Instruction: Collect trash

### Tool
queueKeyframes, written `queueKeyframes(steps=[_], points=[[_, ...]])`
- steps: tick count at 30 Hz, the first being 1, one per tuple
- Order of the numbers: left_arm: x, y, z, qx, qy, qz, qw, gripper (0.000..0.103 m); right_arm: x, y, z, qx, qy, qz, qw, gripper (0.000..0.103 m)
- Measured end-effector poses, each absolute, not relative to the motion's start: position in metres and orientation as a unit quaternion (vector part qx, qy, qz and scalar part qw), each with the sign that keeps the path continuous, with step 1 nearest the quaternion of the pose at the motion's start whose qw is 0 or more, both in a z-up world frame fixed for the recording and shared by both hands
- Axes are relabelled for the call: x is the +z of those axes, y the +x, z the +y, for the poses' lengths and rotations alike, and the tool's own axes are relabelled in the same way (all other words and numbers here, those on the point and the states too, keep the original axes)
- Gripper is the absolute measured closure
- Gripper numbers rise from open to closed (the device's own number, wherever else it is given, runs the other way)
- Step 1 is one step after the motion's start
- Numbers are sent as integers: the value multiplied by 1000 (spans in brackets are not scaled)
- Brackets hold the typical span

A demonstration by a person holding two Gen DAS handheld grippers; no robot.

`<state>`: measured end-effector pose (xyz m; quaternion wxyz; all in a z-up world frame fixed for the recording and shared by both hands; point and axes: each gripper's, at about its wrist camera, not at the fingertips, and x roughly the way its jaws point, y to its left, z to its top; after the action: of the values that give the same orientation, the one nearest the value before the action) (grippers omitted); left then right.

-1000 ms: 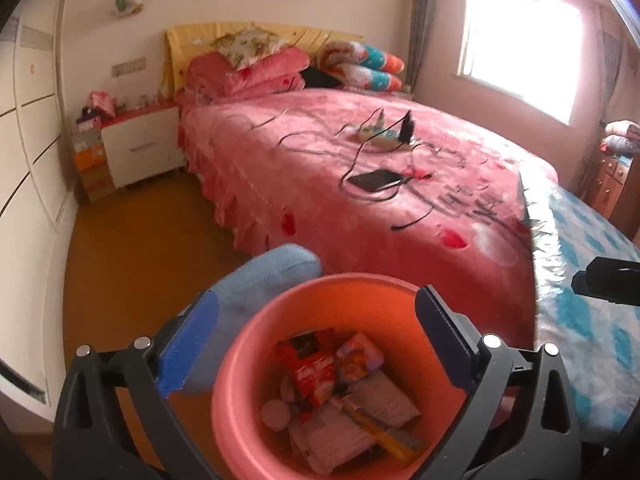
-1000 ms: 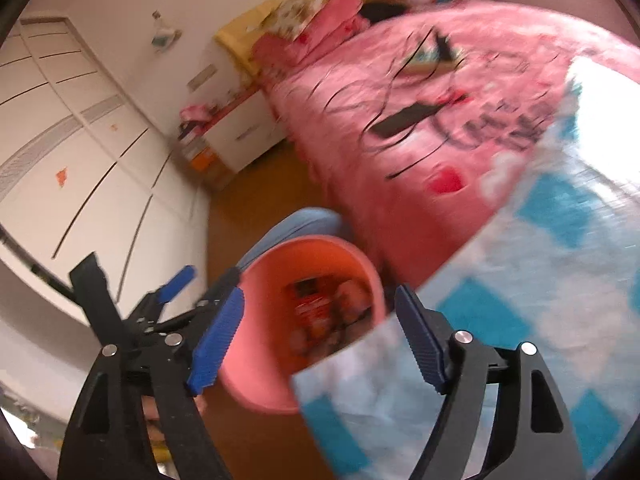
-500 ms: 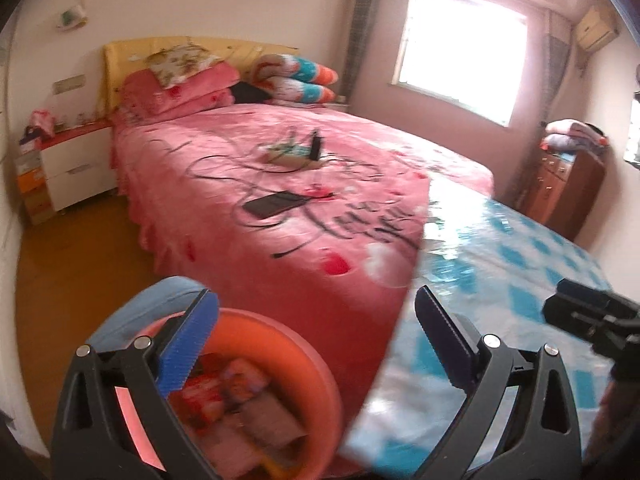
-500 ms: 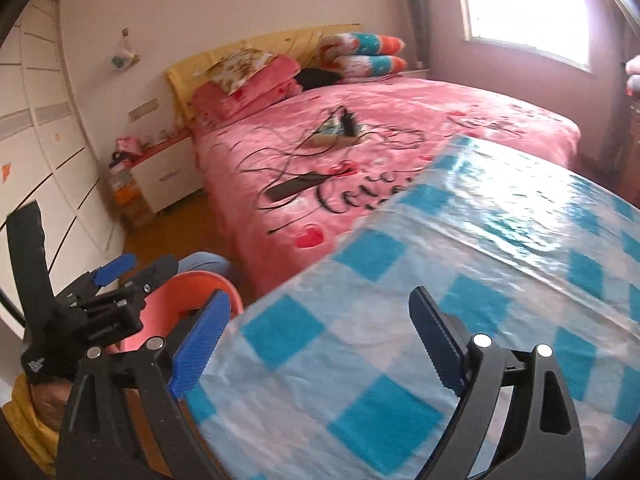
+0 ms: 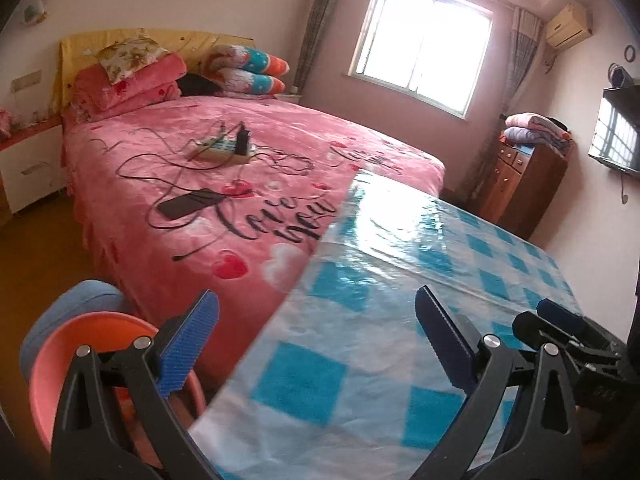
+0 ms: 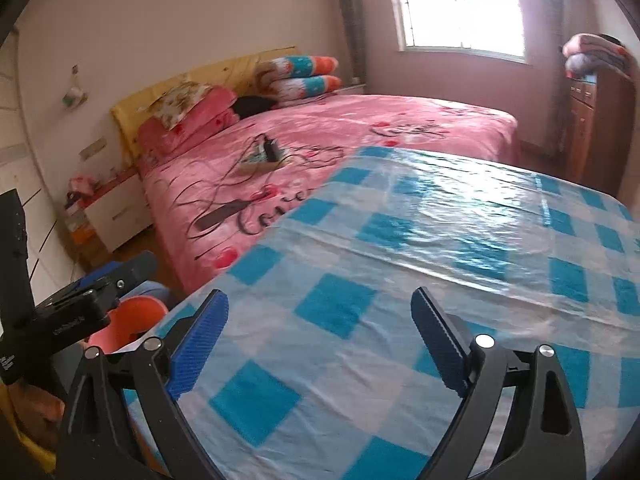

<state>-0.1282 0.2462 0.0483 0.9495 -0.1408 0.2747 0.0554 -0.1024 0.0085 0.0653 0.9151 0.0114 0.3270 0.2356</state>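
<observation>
The orange bin [image 5: 92,344] stands on the floor, low beside the table [image 5: 400,320] with its blue-checked cover, near the pink bed [image 5: 224,168]. The left gripper [image 5: 316,344] is spread wide, nothing between its jaws. The right gripper [image 6: 320,340], jaws just opening, hangs empty over the table.

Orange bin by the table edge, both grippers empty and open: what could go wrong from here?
1. The orange bin sits low beside the table, half hidden by the left gripper; a later drop could miss.
2. The plastic tablecloth looks slick and wrinkled; the right gripper might snag it.
</observation>
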Motion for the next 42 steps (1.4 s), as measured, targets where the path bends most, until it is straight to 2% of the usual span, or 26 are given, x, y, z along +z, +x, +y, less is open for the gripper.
queueKeyframes(steps=[23, 42], points=[[73, -86, 114, -26, -64, 271, 960, 4, 61, -97, -108, 107, 29, 287, 951, 10], [54, -55, 28, -51, -9, 298, 953, 4, 59, -94, -188, 29, 65, 272, 960, 10]])
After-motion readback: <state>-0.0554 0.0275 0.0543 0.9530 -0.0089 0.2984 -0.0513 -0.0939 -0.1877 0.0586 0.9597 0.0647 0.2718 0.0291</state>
